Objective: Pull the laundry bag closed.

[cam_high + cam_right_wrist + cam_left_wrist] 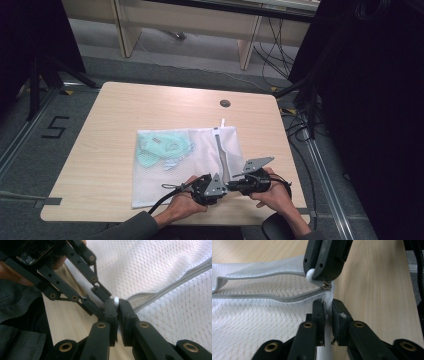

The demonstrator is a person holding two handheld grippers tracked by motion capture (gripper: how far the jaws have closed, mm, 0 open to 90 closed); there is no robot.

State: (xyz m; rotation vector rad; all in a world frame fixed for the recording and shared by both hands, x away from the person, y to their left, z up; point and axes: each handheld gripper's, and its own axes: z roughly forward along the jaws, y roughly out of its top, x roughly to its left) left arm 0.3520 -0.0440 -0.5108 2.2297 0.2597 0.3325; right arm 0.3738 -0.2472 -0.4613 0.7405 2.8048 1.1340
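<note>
A white mesh bag (200, 155) lies flat on the table (115, 110), with pale green items (160, 147) inside its left half. Its zipper (221, 150) runs from the far edge toward me and gapes open (274, 298). At the near end of the zipper both grippers meet. My left gripper (327, 307) is shut on the bag's fabric edge (328, 298) just below the zipper's end. My right gripper (117, 306) is shut on the white round zipper pull (116, 300), which also peeks from that gripper's jaws in the left gripper view as the zipper pull (310, 275).
The bag covers the table's middle and near part; bare wood lies to the left and far side. A round cable hole (225, 103) sits near the far edge. Cables (300, 130) and dark stands line the floor on the right.
</note>
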